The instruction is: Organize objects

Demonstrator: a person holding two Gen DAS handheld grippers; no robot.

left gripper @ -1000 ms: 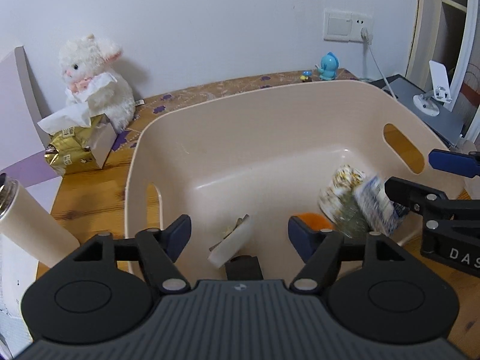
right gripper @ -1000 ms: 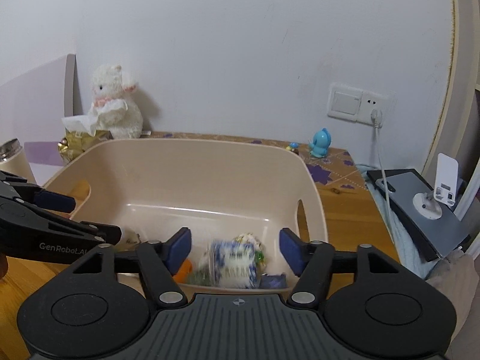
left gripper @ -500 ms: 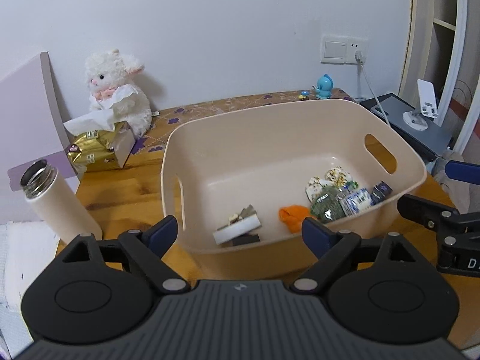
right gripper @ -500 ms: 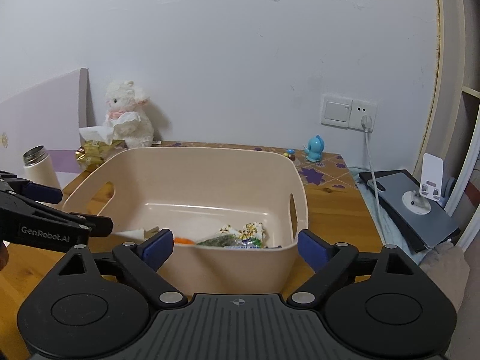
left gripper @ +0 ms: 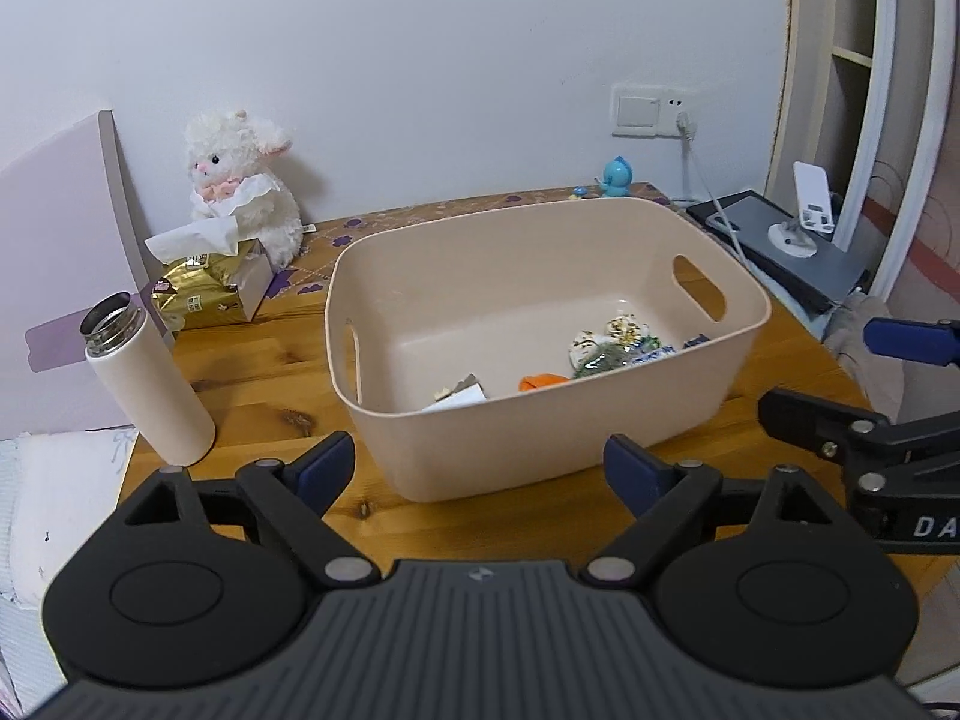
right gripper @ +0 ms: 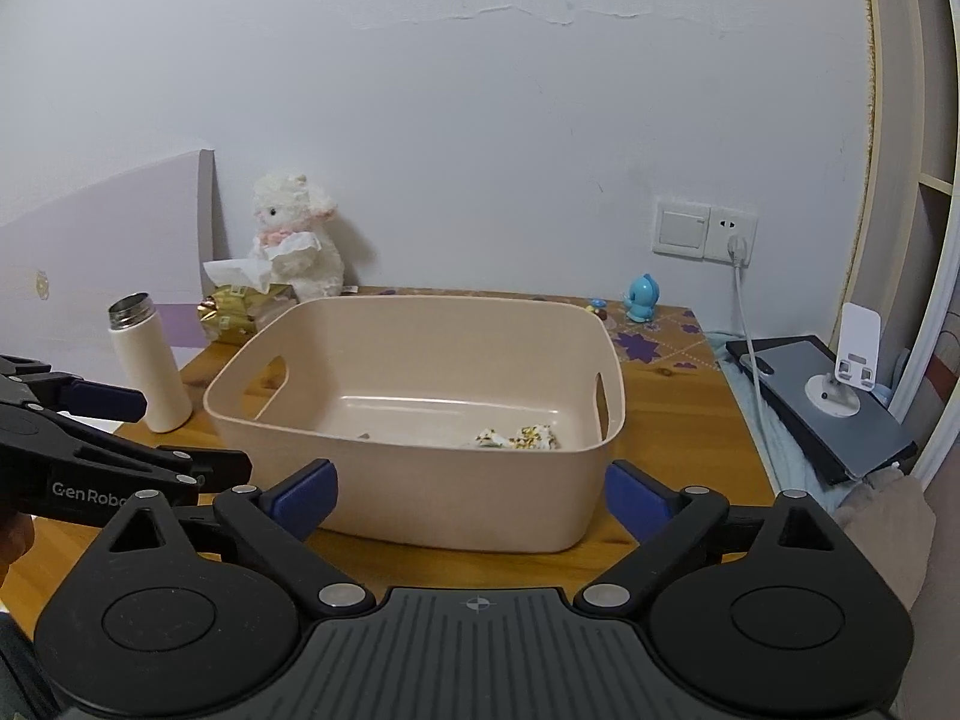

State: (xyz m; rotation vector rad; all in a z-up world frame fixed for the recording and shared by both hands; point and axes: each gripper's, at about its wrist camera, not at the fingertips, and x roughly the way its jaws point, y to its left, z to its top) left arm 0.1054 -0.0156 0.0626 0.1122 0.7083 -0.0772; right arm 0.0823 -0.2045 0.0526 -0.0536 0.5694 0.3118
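1. The left gripper point(left gripper: 477, 468) was held spread wide and empty, just short of the beige bin point(left gripper: 543, 450) on the wooden table point(left gripper: 264, 372).
2. The right gripper point(right gripper: 471, 498) was likewise seen wide open, with nothing grasped.
3. Snack packets point(left gripper: 612, 348), an orange piece point(left gripper: 540, 382) and a white card point(left gripper: 459, 399) were found lying inside the bin.
4. The uncapped white bottle point(left gripper: 150, 384), stood near the bin, was judged likely to be toppled if a sideways reach were made carelessly.
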